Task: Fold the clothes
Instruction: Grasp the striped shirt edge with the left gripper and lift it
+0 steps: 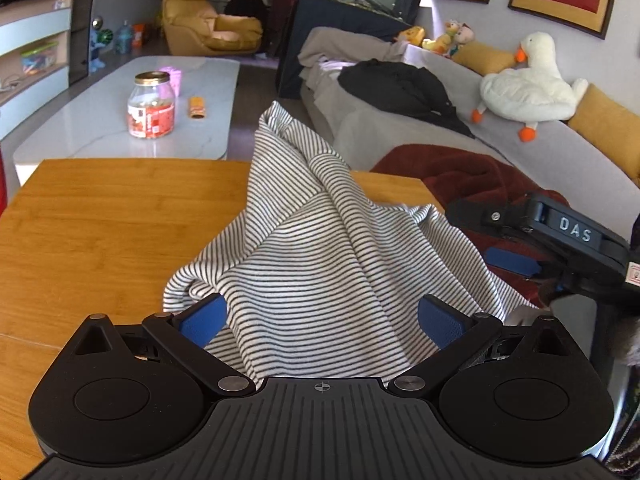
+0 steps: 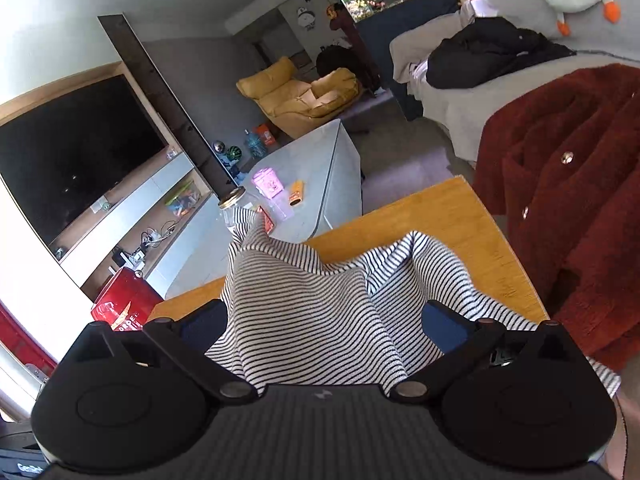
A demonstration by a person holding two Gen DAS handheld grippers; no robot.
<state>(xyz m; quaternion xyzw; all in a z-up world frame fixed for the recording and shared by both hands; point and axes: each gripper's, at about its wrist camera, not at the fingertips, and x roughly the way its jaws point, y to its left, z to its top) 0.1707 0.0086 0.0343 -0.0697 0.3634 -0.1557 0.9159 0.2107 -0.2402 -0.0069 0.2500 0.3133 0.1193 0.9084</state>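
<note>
Behind my work surface sits a living room: a grey sofa (image 1: 400,128) with a white plush goose (image 1: 528,84) and a black jacket (image 1: 400,88) on it, a pale marble coffee table (image 1: 100,120) carrying a glass jar with a gold lid (image 1: 151,106), and a yellow armchair (image 1: 204,20) further back. Closer in, the orange wooden table (image 1: 100,220) is bare on its left half, so I have open room there; its far edge runs just short of the coffee table, and its right edge ends beside a rust-red fleece coat (image 2: 568,184) draped at the sofa's side. On the right half of the wood lies the black-and-white striped knit garment (image 1: 320,248), bunched and pulled up into a peak, its hem spilling past the near right corner. My left gripper (image 1: 322,320) points forward over the table with its blue-padded fingers (image 1: 204,318) spread wide and the cloth running loosely between them, not pinched. My right gripper (image 2: 324,326) comes in from the right, tilted, its fingers likewise spread either side of the striped fabric without clamping it; from the left wrist view I see its black body just beside the garment's right edge.
</note>
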